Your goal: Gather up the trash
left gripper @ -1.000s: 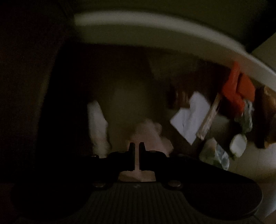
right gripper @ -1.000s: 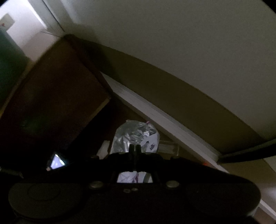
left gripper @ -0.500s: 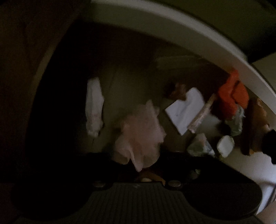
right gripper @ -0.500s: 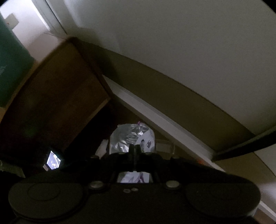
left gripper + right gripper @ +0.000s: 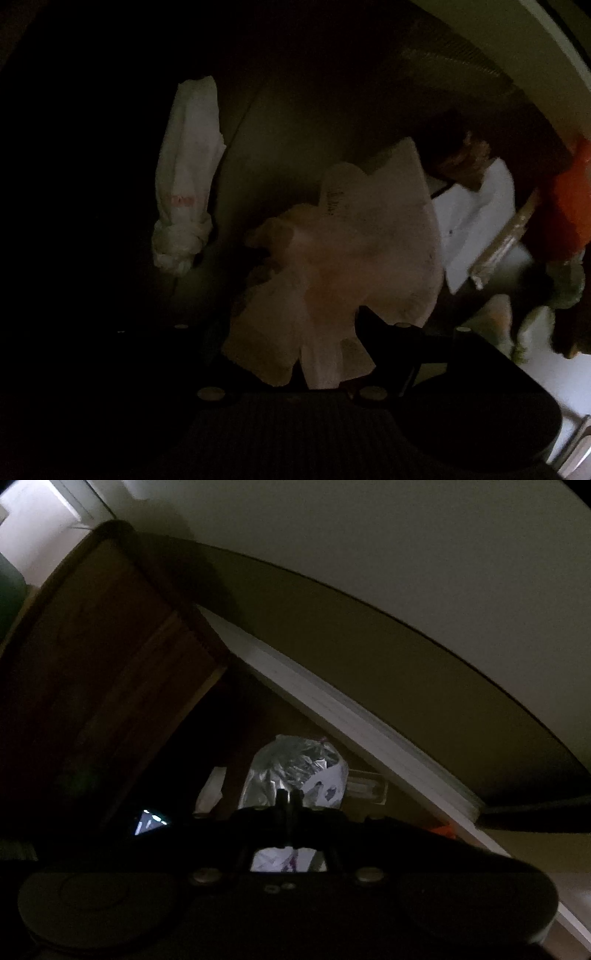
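Lying on a dim floor (image 5: 280,122), a crumpled pale paper wrapper (image 5: 343,266) fans out with its long axis running from about 7 o'clock to 1 o'clock, its narrow end low between the fingers of the left gripper (image 5: 295,354). Those jaws stand wide apart, the right finger (image 5: 391,350) dark against the paper; whether either pad touches it cannot be told. At 10 o'clock of the wrapper lies a knotted white bag (image 5: 186,177), long axis near 12 to 6, knot at the lower end. At 3 o'clock: white paper sheet (image 5: 480,218), clear strip (image 5: 502,243), orange item (image 5: 572,199), all near a pale baseboard (image 5: 546,40). Left gripper points straight down at the floor. Right gripper (image 5: 290,799), steeply tilted downward, has its jaws fully together, pinching a crinkled silver bag (image 5: 291,771) at its lower part. Behind: dark wooden cabinet (image 5: 96,686), white baseboard (image 5: 354,731), plain wall (image 5: 369,546).
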`<state>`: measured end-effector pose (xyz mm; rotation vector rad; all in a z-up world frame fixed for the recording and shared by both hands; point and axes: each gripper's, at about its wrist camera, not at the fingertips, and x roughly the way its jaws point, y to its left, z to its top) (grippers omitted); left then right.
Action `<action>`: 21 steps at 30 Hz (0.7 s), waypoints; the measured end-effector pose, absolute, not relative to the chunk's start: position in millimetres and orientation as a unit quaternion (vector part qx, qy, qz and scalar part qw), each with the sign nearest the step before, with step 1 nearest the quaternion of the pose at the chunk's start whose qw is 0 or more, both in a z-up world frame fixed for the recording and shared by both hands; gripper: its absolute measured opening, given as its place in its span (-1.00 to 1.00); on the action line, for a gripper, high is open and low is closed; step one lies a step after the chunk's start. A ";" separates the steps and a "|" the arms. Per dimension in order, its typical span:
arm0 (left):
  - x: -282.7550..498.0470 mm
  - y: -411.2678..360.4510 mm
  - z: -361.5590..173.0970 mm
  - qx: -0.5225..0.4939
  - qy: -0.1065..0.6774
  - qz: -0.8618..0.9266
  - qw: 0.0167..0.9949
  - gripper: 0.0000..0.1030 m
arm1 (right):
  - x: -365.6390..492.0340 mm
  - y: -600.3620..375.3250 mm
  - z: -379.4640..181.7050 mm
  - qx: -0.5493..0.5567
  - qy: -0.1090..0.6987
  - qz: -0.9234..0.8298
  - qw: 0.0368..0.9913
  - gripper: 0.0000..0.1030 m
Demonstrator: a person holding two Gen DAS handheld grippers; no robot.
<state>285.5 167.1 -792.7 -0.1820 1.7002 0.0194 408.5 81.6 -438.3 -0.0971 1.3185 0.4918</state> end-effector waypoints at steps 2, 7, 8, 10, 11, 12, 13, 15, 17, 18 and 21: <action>283.7 164.7 -796.5 -0.072 0.749 0.008 0.659 0.20 | 408.8 81.0 -441.1 -0.044 0.607 0.227 0.760 -1.00; 280.7 158.8 -788.5 -0.070 0.738 0.007 0.671 -0.77 | 401.5 78.1 -435.8 -0.042 0.606 0.226 0.762 -1.00; 280.8 157.2 -783.7 -0.065 0.734 0.006 0.676 -0.78 | 401.0 78.1 -432.5 -0.042 0.605 0.226 0.762 -1.00; 283.6 154.5 -772.6 -0.058 0.724 0.005 0.687 -0.82 | 397.7 77.0 -428.4 -0.039 0.603 0.226 0.764 -1.00; 284.6 154.1 -765.2 -0.057 0.718 0.003 0.694 -0.83 | 395.9 76.8 -425.1 -0.038 0.601 0.225 0.766 -1.00; 284.9 154.4 -755.9 -0.058 0.711 0.001 0.701 -0.84 | 391.9 75.6 -419.3 -0.036 0.600 0.225 0.767 -1.00; 286.0 155.5 -748.1 -0.058 0.707 0.002 0.705 -0.84 | 388.6 74.7 -414.8 -0.036 0.598 0.225 0.769 -1.00; 287.2 155.7 -723.9 -0.048 0.691 0.002 0.721 -0.84 | 381.5 73.8 -403.9 -0.037 0.592 0.227 0.772 -1.00; 289.9 157.0 -692.0 -0.036 0.670 -0.001 0.742 -0.84 | 373.2 74.2 -388.1 -0.038 0.583 0.232 0.778 -1.00; 290.4 157.4 -675.9 -0.036 0.659 -0.002 0.751 -0.84 | 369.3 74.7 -378.8 -0.039 0.577 0.236 0.781 -1.00; 294.2 160.2 -620.0 -0.037 0.620 0.001 0.784 -0.84 | 356.5 76.9 -345.8 -0.044 0.553 0.247 0.794 -1.00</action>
